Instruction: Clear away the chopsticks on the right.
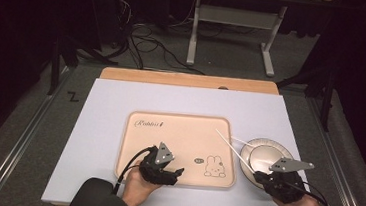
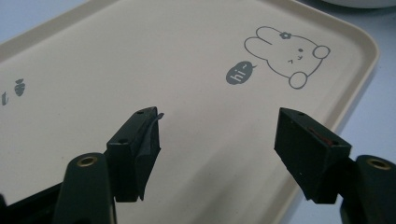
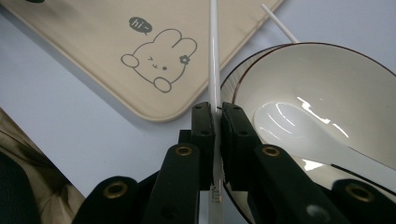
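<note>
My right hand-held gripper [image 3: 217, 116] pinches one white chopstick [image 3: 214, 56] tight beside the bowl [image 3: 327, 70]; my left hand-held gripper [image 2: 219, 135] waits wide open, empty, over the tray [image 2: 140, 60].

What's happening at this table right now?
A person works with a gripper in each hand. The right gripper is shut on a white chopstick beside a white bowl with a white spoon inside. A second chopstick lies by the bowl's far rim. The left gripper hangs open over the beige rabbit-print tray, holding nothing. Nothing lies on the tray yet.
</note>
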`<state>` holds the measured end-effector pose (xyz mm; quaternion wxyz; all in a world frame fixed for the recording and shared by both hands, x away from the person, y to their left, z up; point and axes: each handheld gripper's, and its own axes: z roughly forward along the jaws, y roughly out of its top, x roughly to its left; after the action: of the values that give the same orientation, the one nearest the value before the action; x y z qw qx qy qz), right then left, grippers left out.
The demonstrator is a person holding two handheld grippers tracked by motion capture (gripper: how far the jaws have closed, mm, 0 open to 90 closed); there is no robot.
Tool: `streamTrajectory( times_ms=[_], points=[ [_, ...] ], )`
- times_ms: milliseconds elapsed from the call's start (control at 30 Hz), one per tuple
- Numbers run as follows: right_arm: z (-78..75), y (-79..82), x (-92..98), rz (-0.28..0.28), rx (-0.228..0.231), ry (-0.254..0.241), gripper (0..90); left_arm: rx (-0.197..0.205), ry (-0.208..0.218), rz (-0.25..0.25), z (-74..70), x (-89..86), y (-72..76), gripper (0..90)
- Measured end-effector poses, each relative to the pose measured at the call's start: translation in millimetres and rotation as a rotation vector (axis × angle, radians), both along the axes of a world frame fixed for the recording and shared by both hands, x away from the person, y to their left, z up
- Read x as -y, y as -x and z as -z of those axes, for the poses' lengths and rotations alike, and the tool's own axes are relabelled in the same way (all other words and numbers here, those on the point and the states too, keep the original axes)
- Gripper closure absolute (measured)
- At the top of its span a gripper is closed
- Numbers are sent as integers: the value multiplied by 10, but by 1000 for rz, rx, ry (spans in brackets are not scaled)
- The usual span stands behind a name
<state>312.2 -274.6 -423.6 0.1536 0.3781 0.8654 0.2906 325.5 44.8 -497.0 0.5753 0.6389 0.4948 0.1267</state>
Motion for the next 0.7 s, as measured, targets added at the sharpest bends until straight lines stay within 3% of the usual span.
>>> streamTrajectory(
  times_ms=[700],
  points=[
    [194, -139, -281, -19, -42, -37, 854, 15, -9, -38, -4, -64, 42, 320]
  ],
)
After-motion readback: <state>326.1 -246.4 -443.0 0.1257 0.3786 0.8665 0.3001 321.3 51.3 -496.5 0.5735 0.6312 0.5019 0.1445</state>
